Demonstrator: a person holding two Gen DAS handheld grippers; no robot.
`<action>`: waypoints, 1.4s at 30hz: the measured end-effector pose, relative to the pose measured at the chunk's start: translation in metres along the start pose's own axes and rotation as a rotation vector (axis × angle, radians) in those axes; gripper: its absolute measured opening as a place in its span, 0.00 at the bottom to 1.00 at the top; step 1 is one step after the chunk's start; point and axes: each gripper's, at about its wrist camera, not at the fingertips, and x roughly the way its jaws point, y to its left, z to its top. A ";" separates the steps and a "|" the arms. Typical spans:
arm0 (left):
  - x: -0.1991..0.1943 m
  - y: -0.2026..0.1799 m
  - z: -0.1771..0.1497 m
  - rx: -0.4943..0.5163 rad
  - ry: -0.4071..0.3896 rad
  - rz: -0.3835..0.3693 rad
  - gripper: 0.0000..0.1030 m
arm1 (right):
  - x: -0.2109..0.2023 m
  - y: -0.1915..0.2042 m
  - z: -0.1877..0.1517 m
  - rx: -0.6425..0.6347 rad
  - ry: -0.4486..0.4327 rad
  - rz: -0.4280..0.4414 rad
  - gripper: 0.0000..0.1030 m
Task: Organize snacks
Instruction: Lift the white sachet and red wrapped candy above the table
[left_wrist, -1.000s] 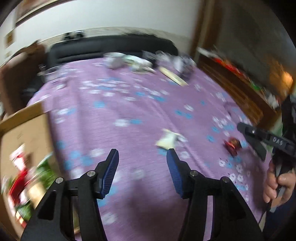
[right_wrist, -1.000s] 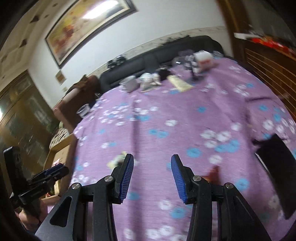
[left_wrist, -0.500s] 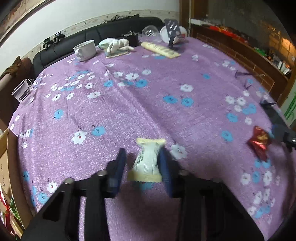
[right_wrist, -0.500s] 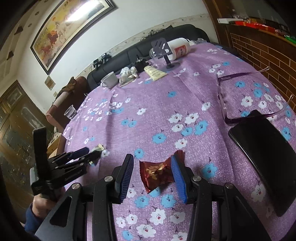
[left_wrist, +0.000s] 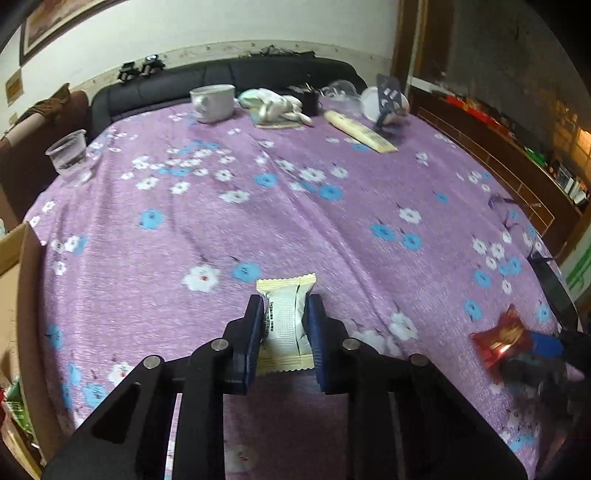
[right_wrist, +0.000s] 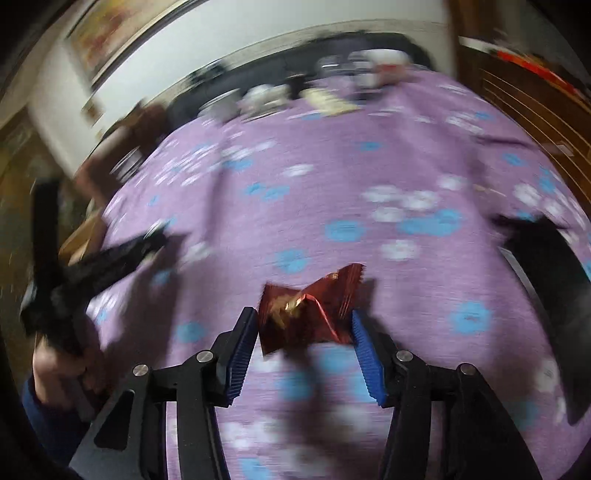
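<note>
A white and cream snack packet (left_wrist: 286, 325) lies on the purple flowered tablecloth (left_wrist: 295, 206). My left gripper (left_wrist: 283, 302) is closing on it, with both blue pads pressed against its sides. A red foil snack (right_wrist: 310, 310) lies on the cloth between the jaws of my right gripper (right_wrist: 304, 319). Those jaws are opening and straddle the wrapper without clearly squeezing it. The red foil snack (left_wrist: 500, 341) also shows at the right edge of the left wrist view, with a blue pad of the right gripper (left_wrist: 546, 345) beside it. The right wrist view is blurred.
A cardboard box (left_wrist: 22, 280) holding snacks stands at the table's left edge. A plastic cup (left_wrist: 68, 155), a white mug (left_wrist: 214, 103), a long cream packet (left_wrist: 360, 131) and a phone stand (left_wrist: 388, 96) sit at the far side. A dark flat device (right_wrist: 546, 280) lies right.
My left gripper came forward from the box side, straddled the white packet and closed on it. My right gripper dropped down around the red snack and its jaws have widened.
</note>
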 end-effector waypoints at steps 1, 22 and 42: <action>-0.002 0.002 0.000 -0.002 -0.010 0.009 0.21 | -0.004 0.016 0.002 -0.063 -0.018 0.040 0.52; -0.012 0.013 0.002 -0.038 -0.046 0.014 0.21 | -0.068 0.004 0.052 -0.001 -0.053 0.203 0.68; -0.012 0.013 0.002 -0.036 -0.047 0.018 0.21 | 0.034 0.017 0.032 -0.051 0.218 0.014 0.59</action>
